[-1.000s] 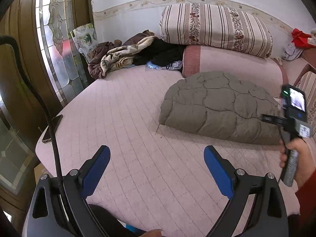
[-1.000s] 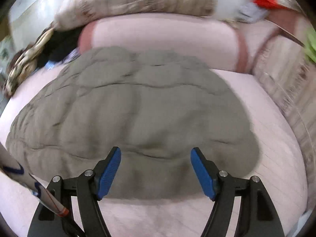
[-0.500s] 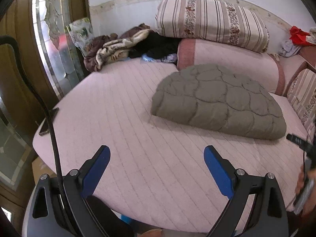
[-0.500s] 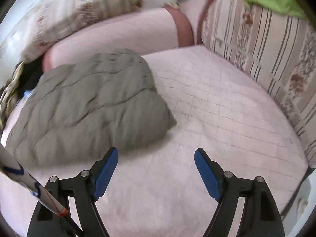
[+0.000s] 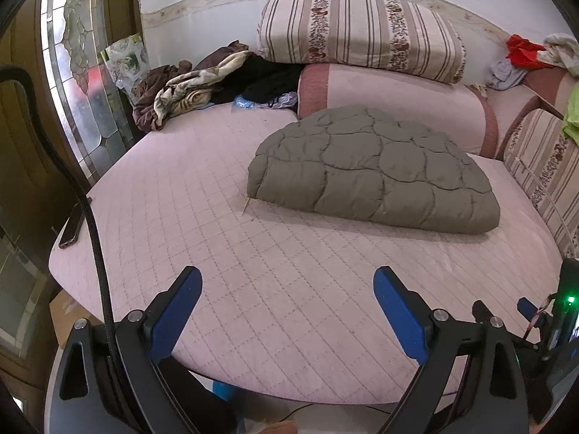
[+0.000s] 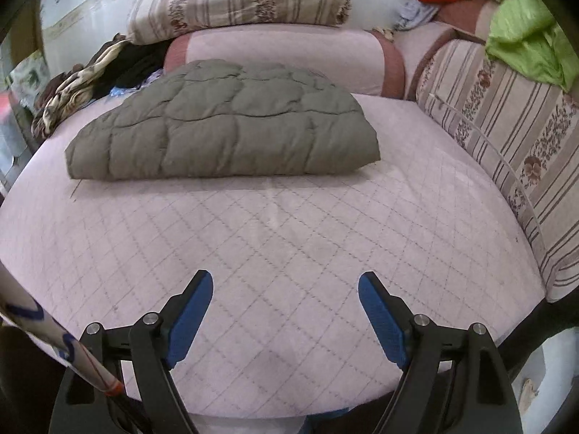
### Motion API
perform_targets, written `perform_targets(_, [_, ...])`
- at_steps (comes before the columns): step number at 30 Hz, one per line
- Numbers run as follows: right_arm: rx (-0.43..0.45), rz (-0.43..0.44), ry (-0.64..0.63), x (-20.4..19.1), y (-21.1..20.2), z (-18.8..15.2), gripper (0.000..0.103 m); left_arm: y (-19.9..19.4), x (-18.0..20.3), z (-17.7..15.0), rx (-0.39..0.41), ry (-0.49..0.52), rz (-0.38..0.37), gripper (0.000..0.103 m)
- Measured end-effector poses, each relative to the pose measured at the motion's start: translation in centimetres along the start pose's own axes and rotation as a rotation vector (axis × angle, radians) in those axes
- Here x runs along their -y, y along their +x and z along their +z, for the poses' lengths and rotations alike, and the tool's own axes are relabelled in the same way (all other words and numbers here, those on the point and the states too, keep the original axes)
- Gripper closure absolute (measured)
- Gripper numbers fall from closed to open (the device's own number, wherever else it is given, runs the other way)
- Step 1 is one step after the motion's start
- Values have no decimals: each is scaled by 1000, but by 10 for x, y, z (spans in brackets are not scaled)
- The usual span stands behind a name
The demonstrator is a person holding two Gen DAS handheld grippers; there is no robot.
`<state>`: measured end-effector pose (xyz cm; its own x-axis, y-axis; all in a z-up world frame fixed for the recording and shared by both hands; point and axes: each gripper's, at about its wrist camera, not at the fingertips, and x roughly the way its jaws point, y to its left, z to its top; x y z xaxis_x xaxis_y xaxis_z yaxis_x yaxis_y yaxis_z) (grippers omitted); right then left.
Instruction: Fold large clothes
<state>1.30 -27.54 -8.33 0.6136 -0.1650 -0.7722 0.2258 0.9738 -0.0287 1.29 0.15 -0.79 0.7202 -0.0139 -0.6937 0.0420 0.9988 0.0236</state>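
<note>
A grey-green quilted padded garment (image 5: 376, 170) lies folded into a compact bundle on the pink quilted bed (image 5: 224, 238), toward the far side; it also shows in the right wrist view (image 6: 231, 126). My left gripper (image 5: 287, 311) is open and empty, held over the bed's near edge, well short of the bundle. My right gripper (image 6: 284, 311) is open and empty, also over the near edge, apart from the bundle. The right gripper's body shows at the lower right of the left wrist view (image 5: 564, 325).
A striped cushion (image 5: 362, 32) rests on a pink bolster (image 5: 391, 105) at the back. A heap of clothes (image 5: 202, 83) lies at the back left. A phone (image 5: 72, 224) sits on the left edge. A striped sofa side (image 6: 506, 144) with a green cloth (image 6: 524, 36) stands right.
Both grippers have pulled back from the folded bundle toward the bed's near edge. The right gripper was right over the bundle a second ago and is now well clear of it.
</note>
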Motion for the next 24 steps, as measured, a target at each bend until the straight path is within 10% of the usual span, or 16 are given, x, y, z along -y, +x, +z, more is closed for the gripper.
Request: perform_targets(24, [29, -77, -22, -14, -28, -5, 12, 2, 8, -11, -29, 30, -65, 8])
